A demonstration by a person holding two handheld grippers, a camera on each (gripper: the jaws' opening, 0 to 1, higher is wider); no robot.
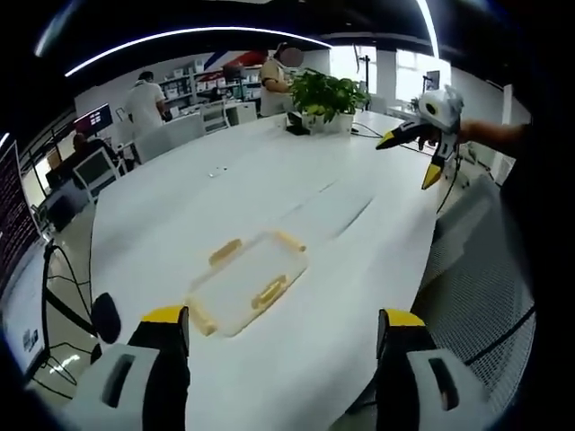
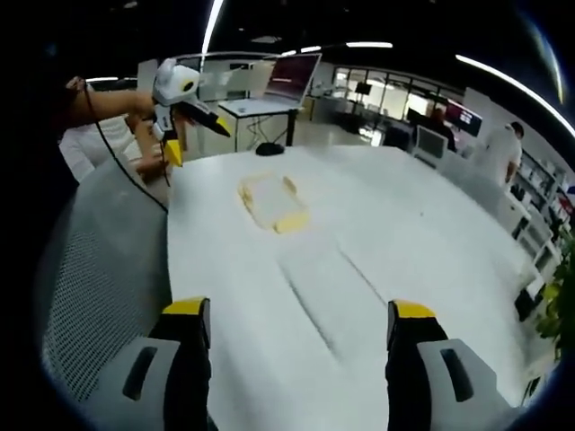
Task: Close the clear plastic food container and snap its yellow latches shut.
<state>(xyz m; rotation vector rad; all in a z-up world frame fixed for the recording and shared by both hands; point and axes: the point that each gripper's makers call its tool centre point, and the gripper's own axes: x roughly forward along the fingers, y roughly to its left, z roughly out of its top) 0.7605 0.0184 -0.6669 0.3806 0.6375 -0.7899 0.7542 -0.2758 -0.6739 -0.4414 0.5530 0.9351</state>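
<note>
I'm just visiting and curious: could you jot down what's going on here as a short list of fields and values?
container: clear plastic with yellow latches, lying flat on the table, untouched
table: long and white
left gripper: open, held back from the container, empty
right gripper: open, raised far from the container, empty
plant: green, potted, at the table's far end
chair: grey mesh back beside the table
people: some standing by shelves in the background

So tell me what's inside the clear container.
The clear container on the white table looks empty; only the tabletop shows through. Its yellow latches hide small patches.
</note>
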